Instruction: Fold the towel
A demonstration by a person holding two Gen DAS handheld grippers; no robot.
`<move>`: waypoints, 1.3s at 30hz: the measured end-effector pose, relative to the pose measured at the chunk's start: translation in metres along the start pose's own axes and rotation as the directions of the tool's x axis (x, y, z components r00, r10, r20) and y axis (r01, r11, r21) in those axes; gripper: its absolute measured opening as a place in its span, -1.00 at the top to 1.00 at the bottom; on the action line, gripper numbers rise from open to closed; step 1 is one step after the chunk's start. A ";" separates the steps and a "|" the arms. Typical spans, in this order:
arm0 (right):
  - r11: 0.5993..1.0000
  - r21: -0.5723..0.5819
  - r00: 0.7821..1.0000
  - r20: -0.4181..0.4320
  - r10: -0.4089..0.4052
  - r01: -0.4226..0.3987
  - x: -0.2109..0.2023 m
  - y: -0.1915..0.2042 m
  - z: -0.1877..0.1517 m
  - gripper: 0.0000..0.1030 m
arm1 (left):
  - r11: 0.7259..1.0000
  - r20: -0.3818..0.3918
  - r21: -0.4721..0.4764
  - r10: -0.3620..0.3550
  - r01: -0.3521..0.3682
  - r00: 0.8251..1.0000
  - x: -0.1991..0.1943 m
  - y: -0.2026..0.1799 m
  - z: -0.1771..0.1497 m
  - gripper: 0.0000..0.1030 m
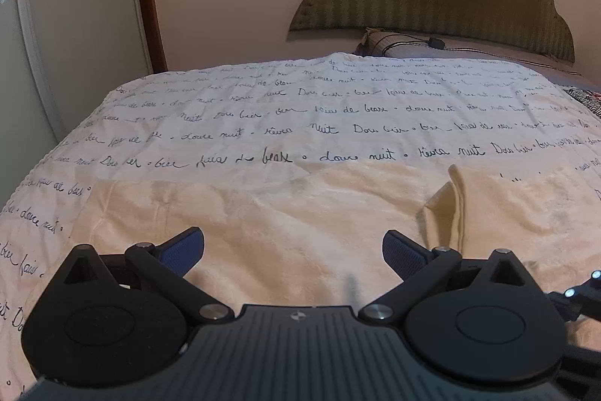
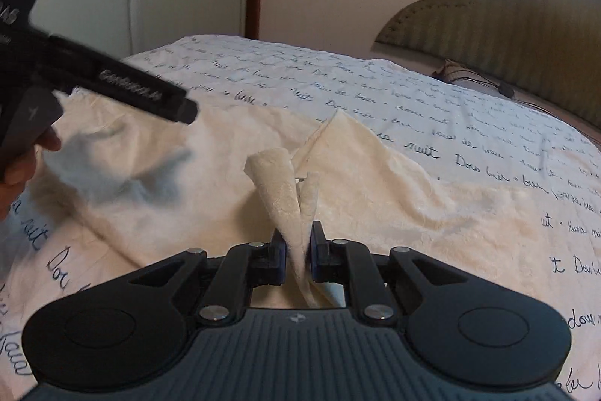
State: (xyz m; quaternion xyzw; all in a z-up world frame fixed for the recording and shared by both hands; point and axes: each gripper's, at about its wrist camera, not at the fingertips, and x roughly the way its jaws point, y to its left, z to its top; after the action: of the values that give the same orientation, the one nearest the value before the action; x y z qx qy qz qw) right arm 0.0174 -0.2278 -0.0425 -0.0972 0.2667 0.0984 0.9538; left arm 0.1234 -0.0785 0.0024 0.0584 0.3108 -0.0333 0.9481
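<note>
The bed (image 1: 488,55) carries a white cover (image 1: 300,108) printed with black script. A cream towel (image 1: 263,232) lies spread on the cover, one corner raised.

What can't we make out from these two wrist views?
- Towel near edge: left wrist view, hidden under the open left gripper body.
- Towel corner past the right gripper jaws: right wrist view, hidden behind its body.
- Left gripper from outside: right wrist view, motion-blurred and cut by the left edge.
- Bedspread script: distant rows too small to read.
</note>
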 end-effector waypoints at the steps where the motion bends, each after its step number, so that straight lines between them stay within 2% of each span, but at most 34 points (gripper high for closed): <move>1: 0.999 -0.039 0.999 -0.027 -0.021 0.020 0.009 0.008 0.000 0.76 | 1.000 -0.006 -0.001 -0.006 0.006 1.000 0.002 -0.002 0.000 -0.99; 3: 0.993 -0.109 0.997 -0.054 -0.058 0.052 0.018 0.017 -0.007 0.62 | 1.000 -0.013 -0.004 -0.024 0.024 1.000 0.003 -0.006 0.002 -0.99; 4: 0.989 -0.130 0.995 -0.062 -0.072 0.064 0.018 0.020 -0.006 0.61 | 0.999 -0.012 -0.001 -0.033 0.033 0.999 0.002 -0.007 0.003 -0.99; 5: 0.989 -0.138 0.995 -0.078 -0.057 0.046 0.012 0.021 -0.001 0.56 | 0.999 -0.003 0.003 -0.039 0.039 0.999 0.001 -0.008 0.005 -0.99; 6: 0.991 -0.136 0.997 -0.074 -0.006 -0.004 0.000 0.017 0.005 0.51 | 0.999 0.013 0.006 -0.046 0.046 0.999 -0.001 -0.009 0.008 -0.99; 8: 0.991 -0.089 0.994 0.013 0.106 -0.104 -0.030 -0.007 0.019 0.51 | 0.996 0.040 0.017 -0.093 0.092 0.995 -0.004 -0.015 0.015 -0.99; 9: 0.991 -0.030 0.990 0.056 0.128 -0.127 -0.043 -0.027 0.027 0.50 | 0.991 0.042 0.024 -0.133 0.132 0.990 -0.005 -0.020 0.019 -0.99; 10: 0.992 0.034 0.990 0.085 0.117 -0.120 -0.048 -0.048 0.034 0.50 | 0.981 0.034 0.041 -0.189 0.187 0.981 -0.005 -0.031 0.024 -0.99; 12: 0.988 0.150 0.995 0.097 0.015 -0.030 -0.043 -0.091 0.042 0.50 | 0.956 0.031 0.078 -0.285 0.282 0.958 -0.004 -0.055 0.032 -0.99; 14: 0.967 0.237 0.996 -0.001 -0.093 0.090 -0.017 -0.127 0.043 0.50 | 0.931 0.036 0.108 -0.354 0.349 0.934 0.005 -0.079 0.036 -1.00; 15: 0.960 0.253 0.993 -0.048 -0.110 0.118 0.000 -0.138 0.040 0.50 | 0.928 0.029 0.113 -0.360 0.355 0.933 0.013 -0.091 0.036 -1.00; 17: 0.945 0.282 0.980 -0.150 -0.128 0.167 0.037 -0.151 0.029 0.51 | 0.934 -0.036 0.135 -0.330 0.332 0.943 0.042 -0.113 0.033 -1.00; 18: 0.938 0.295 0.970 -0.214 -0.118 0.179 0.052 -0.154 0.023 0.51 | 0.941 -0.091 0.153 -0.289 0.300 0.953 0.059 -0.122 0.029 -0.94; 19: 0.937 0.292 0.964 -0.233 -0.125 0.192 0.058 -0.152 0.017 0.51 | 0.948 -0.150 0.168 -0.247 0.271 0.957 0.076 -0.127 0.025 -0.78; 20: 0.936 0.285 0.966 -0.211 -0.151 0.208 0.051 -0.146 0.017 0.49 | 0.951 -0.200 0.167 -0.227 0.262 0.953 0.088 -0.127 0.022 -0.78; 21: 0.932 0.287 0.965 -0.202 -0.166 0.220 0.040 -0.141 0.017 0.47 | 0.953 -0.213 0.145 -0.233 0.266 0.949 0.091 -0.123 0.020 -0.81; 22: 0.931 0.293 0.969 -0.178 -0.171 0.218 0.026 -0.135 0.018 0.44 | 0.957 -0.200 0.112 -0.243 0.269 0.949 0.089 -0.116 0.019 -0.81; 23: 0.932 0.296 0.975 -0.147 -0.170 0.207 0.013 -0.129 0.017 0.29 | 0.960 -0.187 0.094 -0.243 0.264 0.952 0.085 -0.110 0.020 -0.81; 24: 0.937 0.293 0.979 -0.116 -0.165 0.193 -0.001 -0.124 0.014 -0.07 | 0.961 -0.177 0.091 -0.242 0.261 0.954 0.080 -0.107 0.021 -0.84; 26: 0.950 0.267 0.986 -0.082 -0.146 0.163 -0.017 -0.110 0.004 -0.50 | 0.961 -0.159 0.086 -0.247 0.262 0.956 0.070 -0.100 0.019 -0.87; 28: 0.964 0.213 0.981 -0.140 -0.132 0.160 -0.010 -0.098 -0.009 -0.48 | 0.962 -0.152 0.063 -0.254 0.266 0.955 0.061 -0.092 0.013 -0.88; 29: 0.968 0.172 0.974 -0.169 -0.151 0.180 -0.004 -0.092 -0.016 -0.48 | 0.959 -0.154 0.060 -0.267 0.279 0.951 0.055 -0.088 0.008 -0.88; 31: 0.962 0.168 0.968 -0.164 -0.189 0.217 -0.004 -0.084 -0.021 -0.48 | 0.956 -0.157 0.073 -0.271 0.284 0.950 0.047 -0.084 -0.005 -0.91; 33: 0.955 0.178 0.966 -0.142 -0.215 0.238 -0.011 -0.076 -0.010 -0.49 | 0.960 -0.160 0.112 -0.236 0.256 0.958 0.046 -0.084 -0.019 -0.96; 35: 0.965 0.177 0.979 -0.090 -0.182 0.195 -0.016 -0.067 -0.003 -0.49 | 0.961 -0.152 0.134 -0.221 0.242 0.963 0.048 -0.084 -0.026 -1.00; 37: 0.975 0.132 0.977 -0.141 -0.157 0.176 0.000 -0.058 -0.004 -0.49 | 0.964 -0.154 0.120 -0.218 0.237 0.964 0.041 -0.078 -0.022 -0.92; 39: 0.972 0.091 0.968 -0.154 -0.199 0.214 0.010 -0.050 -0.008 -0.53 | 0.966 -0.115 0.136 -0.205 0.220 0.972 0.026 -0.065 -0.017 -0.96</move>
State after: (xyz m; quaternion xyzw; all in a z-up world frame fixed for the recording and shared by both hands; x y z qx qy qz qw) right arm 0.0340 -0.2763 -0.0475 -0.0800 0.3280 -0.0233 0.9410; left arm 0.1283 -0.1409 -0.0325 0.0963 0.3590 -0.1547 0.9154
